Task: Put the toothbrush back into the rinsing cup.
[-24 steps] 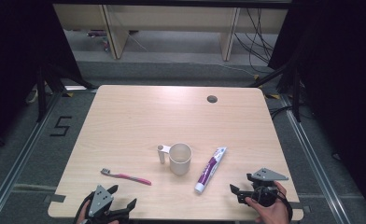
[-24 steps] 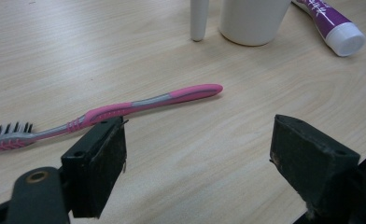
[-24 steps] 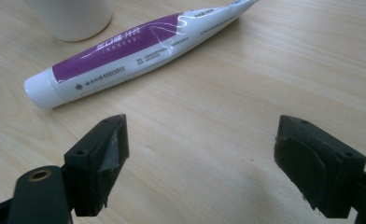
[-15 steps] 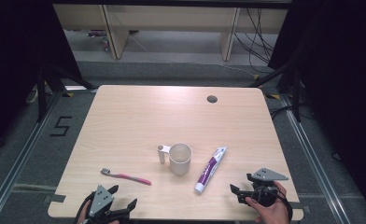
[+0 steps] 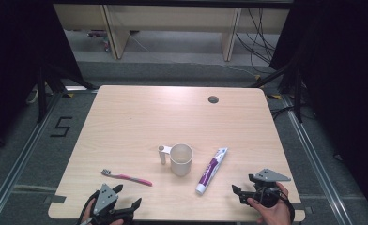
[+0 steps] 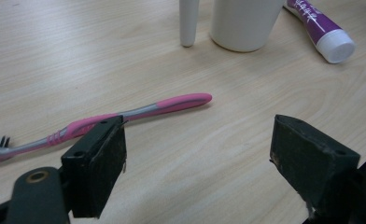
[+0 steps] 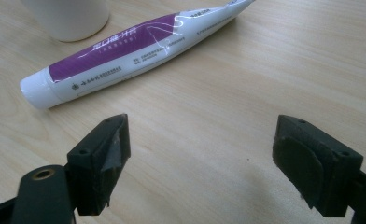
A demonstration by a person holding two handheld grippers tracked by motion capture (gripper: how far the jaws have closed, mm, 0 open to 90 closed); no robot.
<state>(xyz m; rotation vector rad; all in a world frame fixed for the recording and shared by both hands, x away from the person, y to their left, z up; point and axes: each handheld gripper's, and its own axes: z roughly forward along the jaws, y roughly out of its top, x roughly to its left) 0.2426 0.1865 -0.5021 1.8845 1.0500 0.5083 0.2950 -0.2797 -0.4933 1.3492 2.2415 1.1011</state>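
A pink toothbrush (image 5: 126,177) (image 6: 139,111) lies on the wooden table (image 5: 172,117), left of a white mug (image 5: 180,160) (image 6: 244,23) with its handle to the left. A purple and white toothpaste tube (image 5: 211,169) (image 7: 139,46) lies right of the mug, cap toward the front edge. My left gripper (image 5: 126,197) (image 6: 197,163) sits open at the front left edge, just short of the toothbrush, with nothing between its jaws. My right gripper (image 5: 243,185) (image 7: 200,158) is open at the front right, a little right of the tube's cap, holding nothing.
A round cable hole (image 5: 213,99) sits near the table's far right corner. Beyond the table are a grey floor with a "5" marking (image 5: 61,126), desk legs and cables. Bare wood stretches across the far half of the table.
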